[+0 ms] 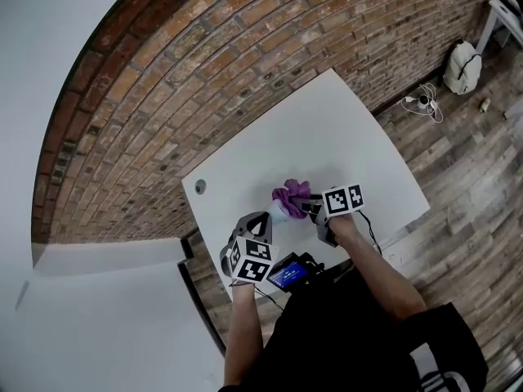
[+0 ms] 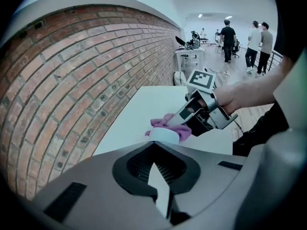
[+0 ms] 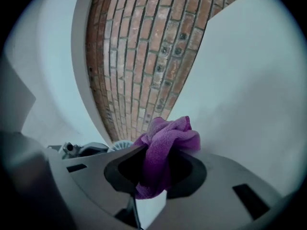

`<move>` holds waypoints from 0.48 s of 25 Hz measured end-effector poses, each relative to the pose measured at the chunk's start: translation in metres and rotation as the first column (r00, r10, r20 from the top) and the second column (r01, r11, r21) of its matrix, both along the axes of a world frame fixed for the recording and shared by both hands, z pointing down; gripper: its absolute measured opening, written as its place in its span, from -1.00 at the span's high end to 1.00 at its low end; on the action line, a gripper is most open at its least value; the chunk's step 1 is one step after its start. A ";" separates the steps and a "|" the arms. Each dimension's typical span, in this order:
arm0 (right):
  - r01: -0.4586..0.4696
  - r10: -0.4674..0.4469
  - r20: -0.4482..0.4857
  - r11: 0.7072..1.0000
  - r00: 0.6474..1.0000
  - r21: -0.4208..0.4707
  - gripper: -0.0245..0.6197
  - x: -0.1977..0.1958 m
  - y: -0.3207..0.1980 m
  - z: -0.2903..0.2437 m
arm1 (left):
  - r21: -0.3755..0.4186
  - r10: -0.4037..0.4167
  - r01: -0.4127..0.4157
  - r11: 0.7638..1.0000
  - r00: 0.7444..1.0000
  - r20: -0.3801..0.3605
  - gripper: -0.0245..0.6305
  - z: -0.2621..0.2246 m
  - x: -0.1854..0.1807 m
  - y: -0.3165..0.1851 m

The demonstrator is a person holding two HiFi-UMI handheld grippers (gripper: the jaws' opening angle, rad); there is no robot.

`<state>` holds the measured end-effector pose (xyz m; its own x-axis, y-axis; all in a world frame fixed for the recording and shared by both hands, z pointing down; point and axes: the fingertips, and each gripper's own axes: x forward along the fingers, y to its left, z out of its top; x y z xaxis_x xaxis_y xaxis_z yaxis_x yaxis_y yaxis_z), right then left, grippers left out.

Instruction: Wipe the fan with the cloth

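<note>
**Purple cloth clamped and held to a small white fan**

There is one fan [image 2: 164, 134], a small round piece of smooth white plastic with a ribbed grille. It sits over the near side of the table [image 1: 343, 129], right at the tip of the left gripper [image 2: 154, 150]. That gripper's grey jaws are closed together, and I can't tell whether they pinch any part of the fan.

There is one cloth [image 3: 165, 143], purple and nubbly like microfibre, bunched into a wad. The right gripper [image 3: 156, 171] has its jaws clamped on it, and the wad lies against the fan's far side.

Each of the two grippers carries a cube of black-and-white square markers. The tabletop is matte white and rectangular. A red brick wall [image 1: 188, 80] runs behind it. Beside it is a wood-plank floor [image 1: 466, 162], where one white bag [image 1: 462, 66] stands.
</note>
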<state>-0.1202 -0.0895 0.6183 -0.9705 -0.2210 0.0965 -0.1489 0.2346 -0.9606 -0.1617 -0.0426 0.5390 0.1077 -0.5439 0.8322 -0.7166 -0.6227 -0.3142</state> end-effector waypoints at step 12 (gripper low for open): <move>0.002 -0.029 0.151 0.984 0.988 0.176 0.63 -0.009 0.007 -0.091 | 0.003 -0.010 0.010 1.000 1.000 -0.011 0.93 -0.001 0.000 0.000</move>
<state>-0.1287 -0.0824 0.5278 -0.9742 -0.2064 -0.0916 0.0008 0.4024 -0.9155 -0.1617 -0.0422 0.5385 0.1114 -0.5473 0.8295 -0.7264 -0.6145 -0.3079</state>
